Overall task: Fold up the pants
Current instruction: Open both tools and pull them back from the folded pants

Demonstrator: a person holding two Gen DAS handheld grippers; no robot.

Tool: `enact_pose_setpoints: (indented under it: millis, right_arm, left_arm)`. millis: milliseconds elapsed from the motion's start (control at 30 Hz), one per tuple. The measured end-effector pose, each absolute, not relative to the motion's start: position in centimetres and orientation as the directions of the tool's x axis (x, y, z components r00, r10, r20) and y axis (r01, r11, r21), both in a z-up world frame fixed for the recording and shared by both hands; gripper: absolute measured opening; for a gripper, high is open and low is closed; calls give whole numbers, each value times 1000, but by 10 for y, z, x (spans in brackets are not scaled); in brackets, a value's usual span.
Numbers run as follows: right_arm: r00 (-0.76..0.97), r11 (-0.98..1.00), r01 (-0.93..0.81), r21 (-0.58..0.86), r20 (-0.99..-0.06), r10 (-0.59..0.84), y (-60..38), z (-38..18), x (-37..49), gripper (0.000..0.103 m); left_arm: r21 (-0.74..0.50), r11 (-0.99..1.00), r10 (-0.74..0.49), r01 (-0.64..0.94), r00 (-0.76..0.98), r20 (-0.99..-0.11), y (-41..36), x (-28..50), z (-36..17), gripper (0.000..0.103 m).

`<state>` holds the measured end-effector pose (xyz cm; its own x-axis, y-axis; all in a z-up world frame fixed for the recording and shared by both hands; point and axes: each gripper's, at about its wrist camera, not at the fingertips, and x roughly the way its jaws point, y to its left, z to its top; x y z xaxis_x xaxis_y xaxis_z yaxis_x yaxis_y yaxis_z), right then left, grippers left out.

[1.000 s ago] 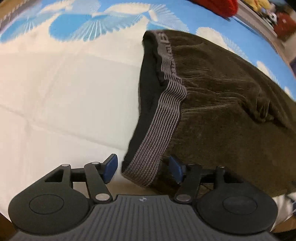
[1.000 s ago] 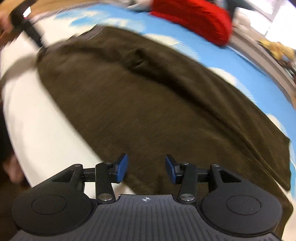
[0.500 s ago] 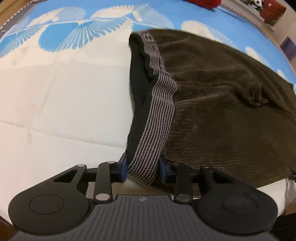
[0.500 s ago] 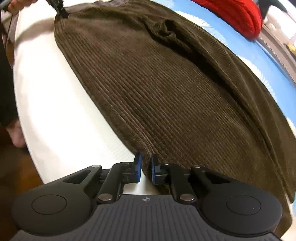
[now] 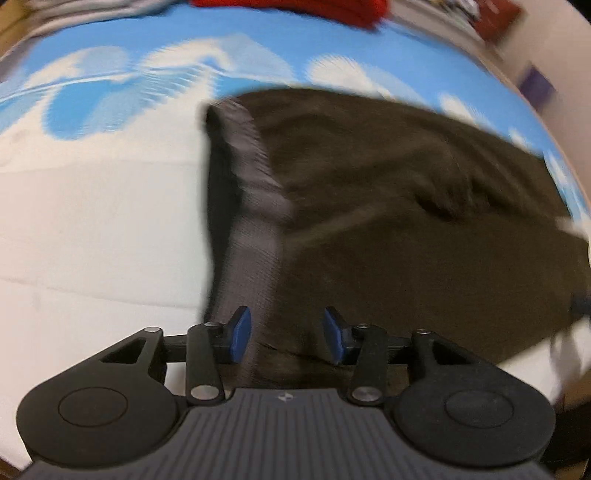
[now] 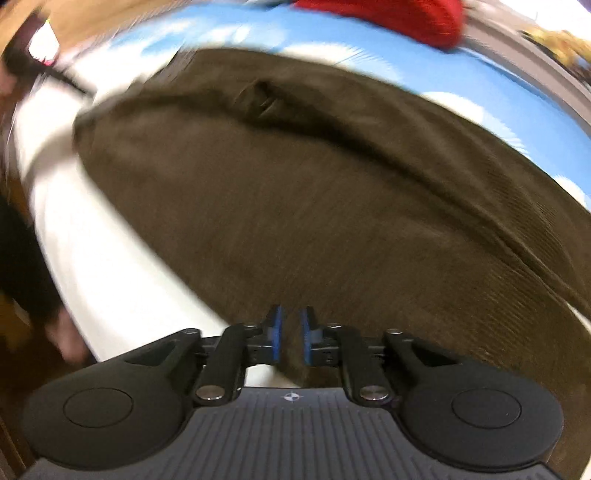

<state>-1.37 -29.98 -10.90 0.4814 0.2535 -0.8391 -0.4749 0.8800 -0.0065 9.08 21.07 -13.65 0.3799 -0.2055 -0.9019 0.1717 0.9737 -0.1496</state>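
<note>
Dark brown corduroy pants (image 5: 406, 221) lie spread on a bed, blurred by motion. Their grey striped waistband (image 5: 255, 221) runs down into my left gripper (image 5: 287, 332). Its jaws are opening, with the waistband end and brown cloth between them, and both blue pads (image 5: 240, 332) show bare. In the right wrist view the pants (image 6: 295, 203) stretch away from my right gripper (image 6: 291, 332). Its jaws are opening slightly but still stand narrow, pinching the near edge of the leg. The other gripper shows as a dark blur at the waist (image 6: 62, 79).
The bed cover is white near me (image 5: 92, 221) and blue with white shapes farther off (image 5: 110, 74). A red bundle (image 6: 388, 18) lies at the far side. The bed's near edge (image 6: 74, 277) drops to a brown floor, with a person's dark clothing (image 6: 22, 258) beside it.
A second ago both grippers were open over the cloth, then they closed on the waistband and the leg edge. Now both jaws stand wider again, and both views have pulled back and blurred.
</note>
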Motion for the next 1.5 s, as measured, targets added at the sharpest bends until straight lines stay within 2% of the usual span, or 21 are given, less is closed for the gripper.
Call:
enact_pose_setpoints:
  millis: [133, 267, 400, 467, 533, 667, 800, 867, 1000, 1133, 1200, 1233, 1300, 1400, 1500]
  right_arm:
    - [529, 904, -425, -45, -823, 207, -300, -107, -6, 24]
    - [635, 951, -308, -16, -747, 194, -315, -81, 3, 24]
    - [787, 988, -132, 84, -597, 156, -337, -42, 4, 25]
    - [856, 986, -45, 161, -502, 121, -348, -20, 0, 28]
    - [904, 977, 20, 215, -420, 74, -358, 1, -5, 45]
    - [943, 960, 84, 267, -334, 10, -362, 26, -9, 53]
    - [932, 958, 114, 263, -363, -11, -350, 11, -9, 56]
    - [900, 962, 139, 233, -436, -25, -341, 2, 2, 54]
    - [922, 961, 159, 225, -383, -63, -332, 6, 2, 53]
    - [905, 977, 152, 147, -417, -78, -326, -2, 6, 53]
    - [907, 982, 152, 108, -411, -95, -324, 1, 3, 53]
    - [908, 985, 149, 82, -405, -104, -322, 1, 2, 53]
    - [909, 989, 147, 35, -399, -121, -319, 2, -1, 53]
    - [914, 990, 138, 17, -387, -121, -317, 4, -5, 53]
    - [913, 990, 142, 7, -387, -128, -316, 4, -3, 53]
  left_arm:
    - [-27, 969, -96, 244, 276, -956, 188, 89, -165, 41]
    - [-64, 975, -133, 214, 324, -937, 184, 91, -143, 42]
    - [-94, 977, -171, 194, 433, -885, 174, 88, -107, 44]
    - [-86, 982, -156, 168, 468, -870, 170, 90, -94, 44]
    - [-86, 985, -153, 152, 513, -845, 165, 90, -80, 45]
    - [-106, 988, -153, 115, 565, -811, 152, 94, -58, 45]
    - [-106, 988, -153, 113, 607, -780, 131, 99, -40, 45]
    - [-94, 990, -140, 106, 642, -754, 123, 100, -30, 45]
    - [-84, 981, -180, 174, 665, -725, 102, 111, -10, 45]
    - [-13, 982, -145, 187, 719, -679, 91, 122, 16, 45]
    - [-32, 981, -167, 192, 745, -646, 90, 121, 9, 45]
    - [-36, 979, -175, 200, 739, -650, 92, 119, -1, 42]
    - [-4, 985, -120, 175, 658, -743, 89, 130, -21, 31]
    - [-25, 988, -116, 149, 640, -759, 89, 142, -27, 31]
    - [17, 990, -74, 140, 616, -784, 82, 152, -37, 31]
